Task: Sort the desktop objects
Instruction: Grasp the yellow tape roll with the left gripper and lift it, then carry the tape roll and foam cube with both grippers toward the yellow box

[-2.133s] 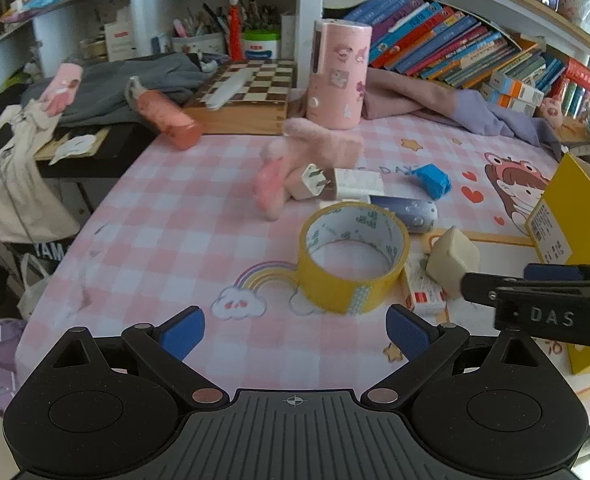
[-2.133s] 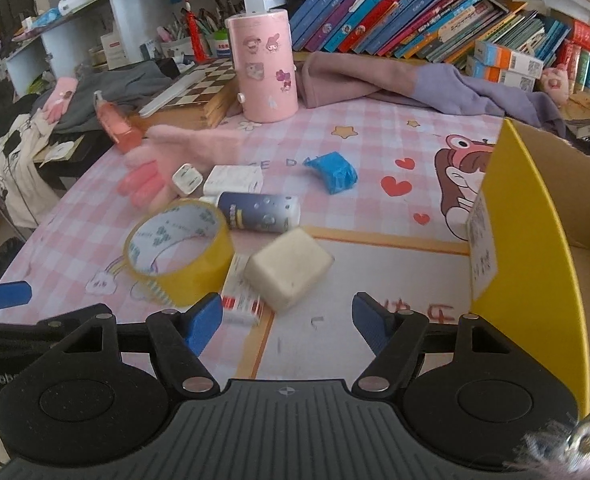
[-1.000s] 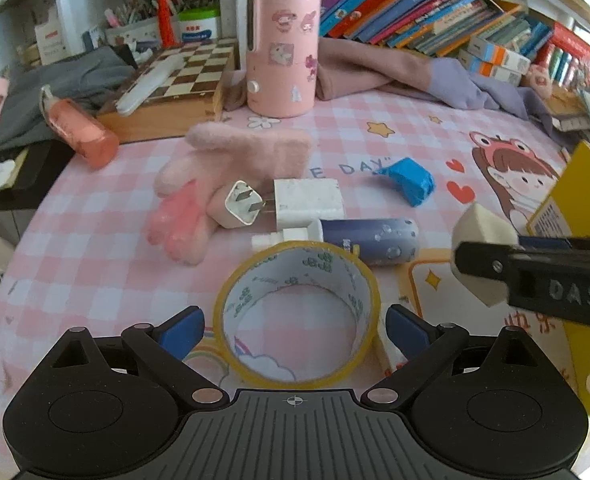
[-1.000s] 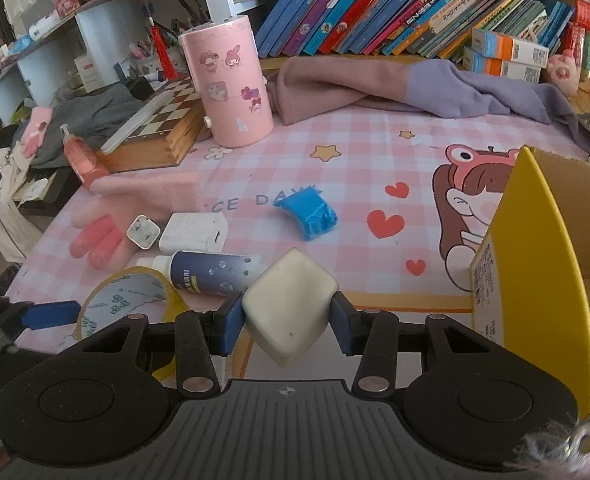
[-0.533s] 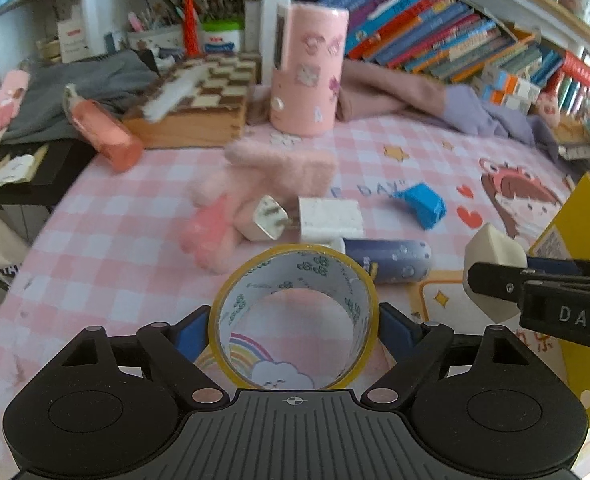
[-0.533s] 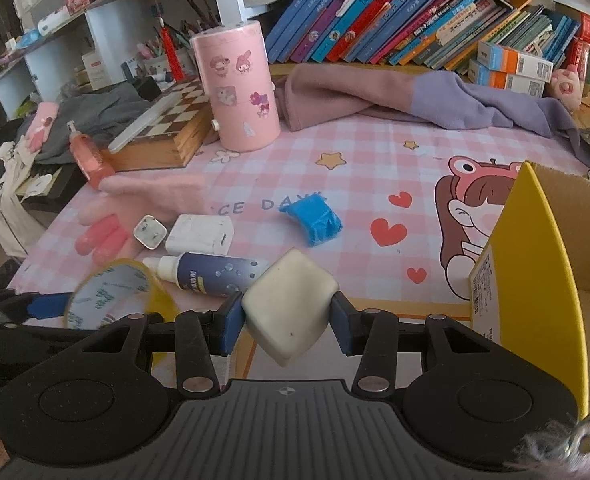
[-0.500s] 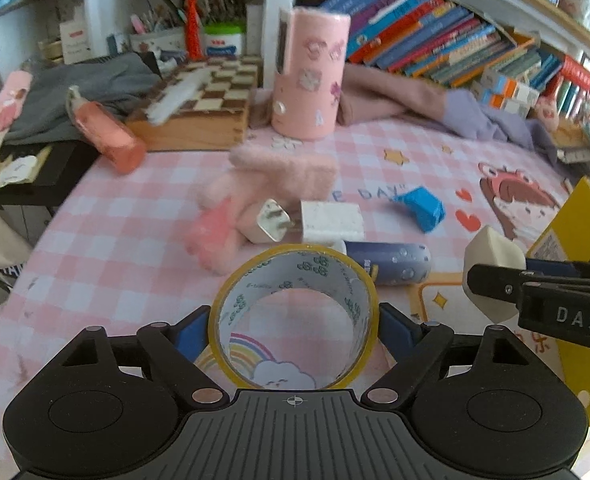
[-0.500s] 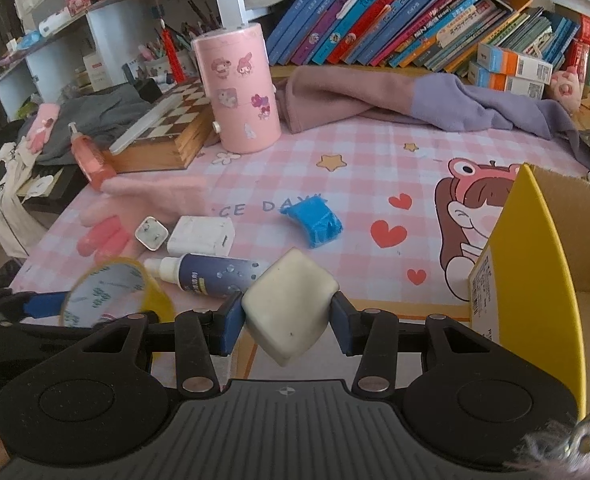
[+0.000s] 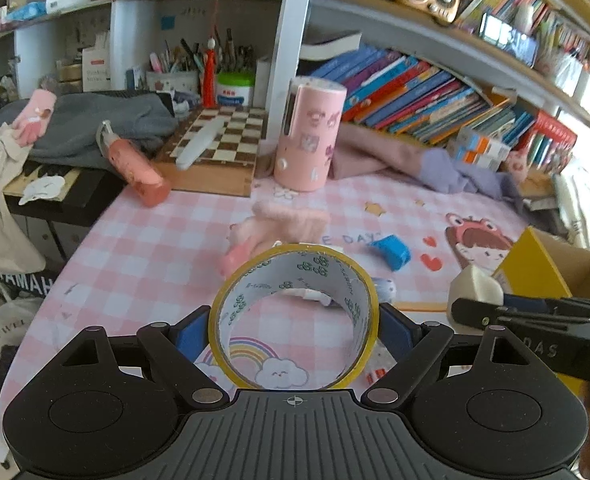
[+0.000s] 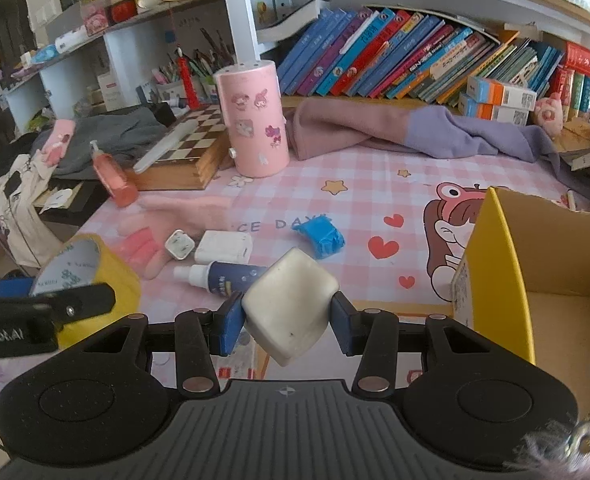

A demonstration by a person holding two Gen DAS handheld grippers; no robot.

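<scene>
- Left tongs [image 9: 293,330]: just narrowed, now clamped across wide yellow roll of packing tape [image 9: 295,316], lifted clear of pink checked worktop [image 9: 143,248].
- Right tongs [image 10: 286,322]: clamped on cream rounded cube-shaped block [image 10: 289,304], held in air beside open yellow cardboard box [image 10: 499,280].
- On worktop: dark blue small bottle [image 10: 231,280], white charger [image 10: 223,247], crumpled blue wrapper [image 10: 322,237].

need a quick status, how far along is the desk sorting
Nothing visibly sorted: the yellow box looks empty. In hand: left tongs grip the tape roll, right tongs the cream block. Left on the table: blue clip, white charger, spray bottle, pink glove.
</scene>
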